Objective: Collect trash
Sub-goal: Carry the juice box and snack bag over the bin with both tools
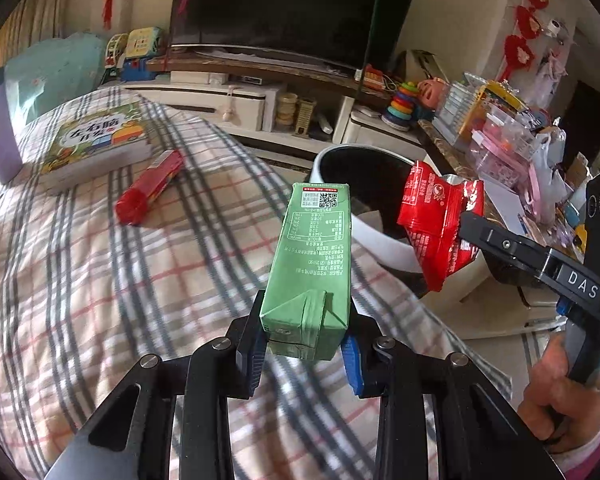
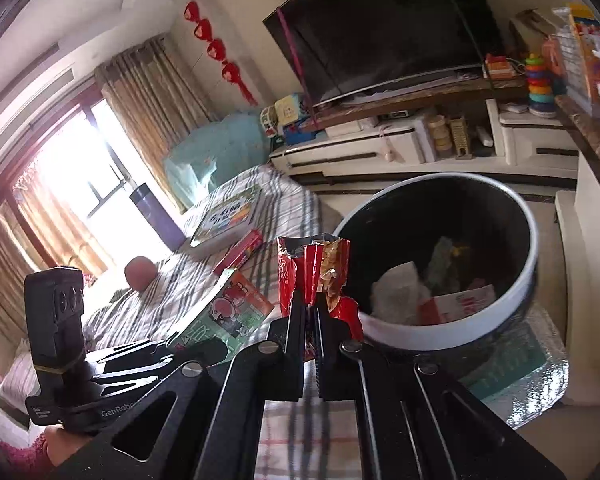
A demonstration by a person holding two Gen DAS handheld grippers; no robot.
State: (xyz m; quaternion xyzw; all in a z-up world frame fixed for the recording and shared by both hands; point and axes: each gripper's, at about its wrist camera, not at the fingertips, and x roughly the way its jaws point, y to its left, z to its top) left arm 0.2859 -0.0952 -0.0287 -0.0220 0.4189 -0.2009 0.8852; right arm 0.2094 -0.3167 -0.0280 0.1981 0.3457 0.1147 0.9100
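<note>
The left claw [image 1: 304,344] is pinching a green carton [image 1: 314,264] while the right claw [image 2: 310,312] is pinching a red wrapper [image 2: 312,268] beside the bin [image 2: 528,276].

Blown-out window [image 2: 80,184] glare (daylight), fisheye-bent edges, slight blur

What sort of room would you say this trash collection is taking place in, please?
Probably a lived-in bedroom or family room at home: a checked bedspread, a television on a low cabinet, and children's toys.
</note>
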